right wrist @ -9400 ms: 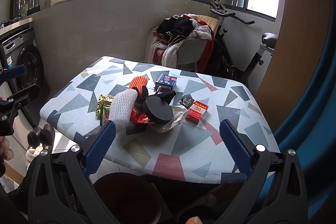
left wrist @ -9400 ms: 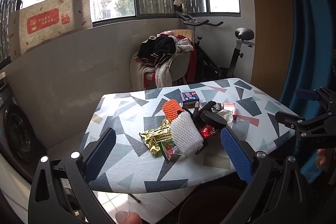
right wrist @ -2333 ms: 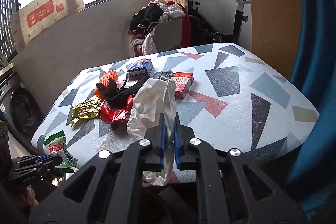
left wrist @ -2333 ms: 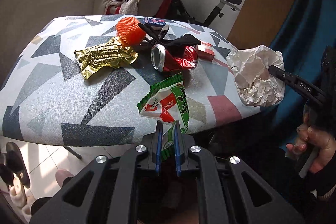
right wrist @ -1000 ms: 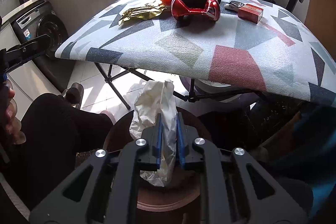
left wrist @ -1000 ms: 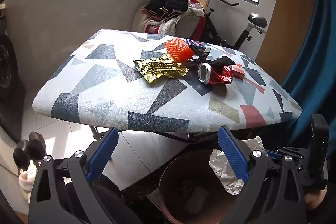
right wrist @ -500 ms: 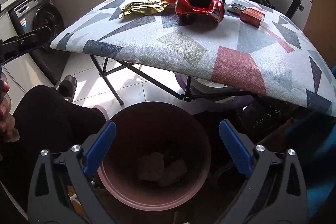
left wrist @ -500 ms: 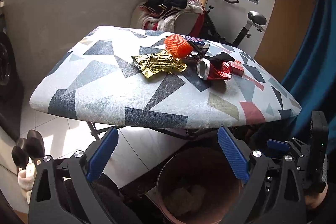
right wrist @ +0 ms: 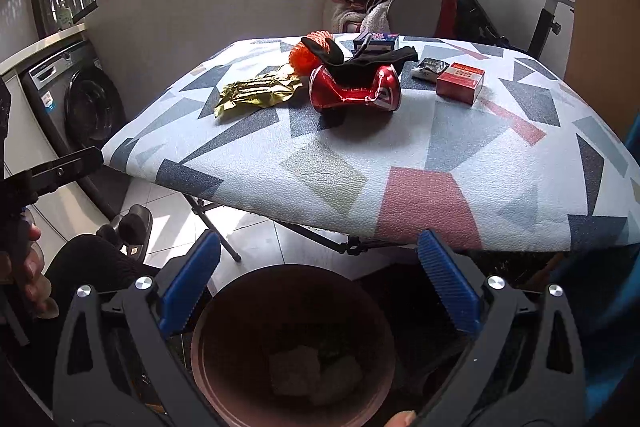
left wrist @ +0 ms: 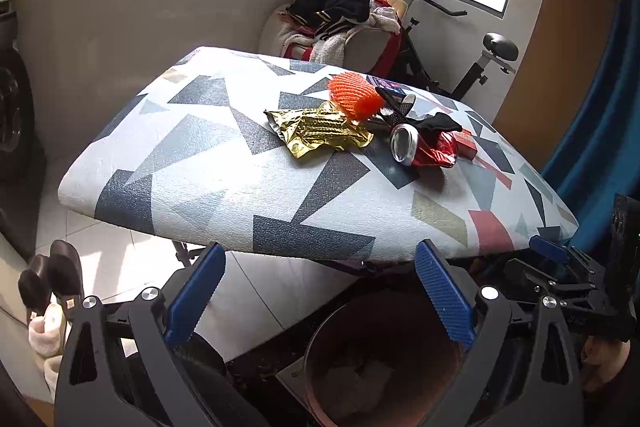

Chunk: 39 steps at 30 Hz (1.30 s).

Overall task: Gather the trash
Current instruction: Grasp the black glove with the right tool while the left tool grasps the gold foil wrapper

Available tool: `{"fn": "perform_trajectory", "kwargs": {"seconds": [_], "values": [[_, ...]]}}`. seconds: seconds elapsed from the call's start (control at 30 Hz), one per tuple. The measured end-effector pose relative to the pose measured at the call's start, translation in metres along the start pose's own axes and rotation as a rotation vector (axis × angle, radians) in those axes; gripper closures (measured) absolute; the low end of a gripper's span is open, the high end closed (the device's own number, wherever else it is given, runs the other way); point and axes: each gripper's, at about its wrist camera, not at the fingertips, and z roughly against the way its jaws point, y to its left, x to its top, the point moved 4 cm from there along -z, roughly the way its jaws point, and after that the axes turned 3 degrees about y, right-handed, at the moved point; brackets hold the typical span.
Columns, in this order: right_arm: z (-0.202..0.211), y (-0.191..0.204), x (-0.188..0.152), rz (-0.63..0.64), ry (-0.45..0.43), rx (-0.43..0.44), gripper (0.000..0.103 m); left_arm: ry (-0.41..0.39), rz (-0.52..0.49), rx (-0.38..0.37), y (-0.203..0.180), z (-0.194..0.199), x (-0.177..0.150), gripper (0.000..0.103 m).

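Both grippers are open and empty, held below the table's near edge over a brown bin that also shows in the left wrist view, with crumpled white trash inside. My left gripper and right gripper face the table. On the patterned table lie a crushed red can, a gold foil wrapper, an orange foam net, a black sock, a red box and a blue box. The can, wrapper and net also show in the left wrist view.
A washing machine stands at the left. A chair heaped with clothes and an exercise bike stand behind the table. Slippers lie on the tiled floor. A blue curtain hangs at the right.
The right gripper opened and dropped the crumpled white paper into the bin. Both grippers have since tilted up a little toward the table.
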Motion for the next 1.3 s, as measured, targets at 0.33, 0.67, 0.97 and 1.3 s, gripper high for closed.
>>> {"fn": "perform_trajectory", "kwargs": {"seconds": [0.33,0.67,0.97,1.3], "values": [[-0.048,-0.076,0.097,-0.228,0.005,0.051,0.006,0.005,0.046,-0.002,0.02,-0.028,0.023,0.01],[-0.139,-0.121,0.151,-0.486,0.047,0.217,0.044,0.027,0.072,-0.016,0.033,-0.066,0.046,0.01],[-0.082,-0.112,0.194,-0.465,-0.16,0.304,0.093,0.047,0.111,-0.042,0.039,-0.087,0.052,0.01],[-0.001,-0.11,0.194,-0.196,-0.284,0.032,0.093,0.089,0.271,-0.134,0.048,-0.112,0.071,0.019]]}}
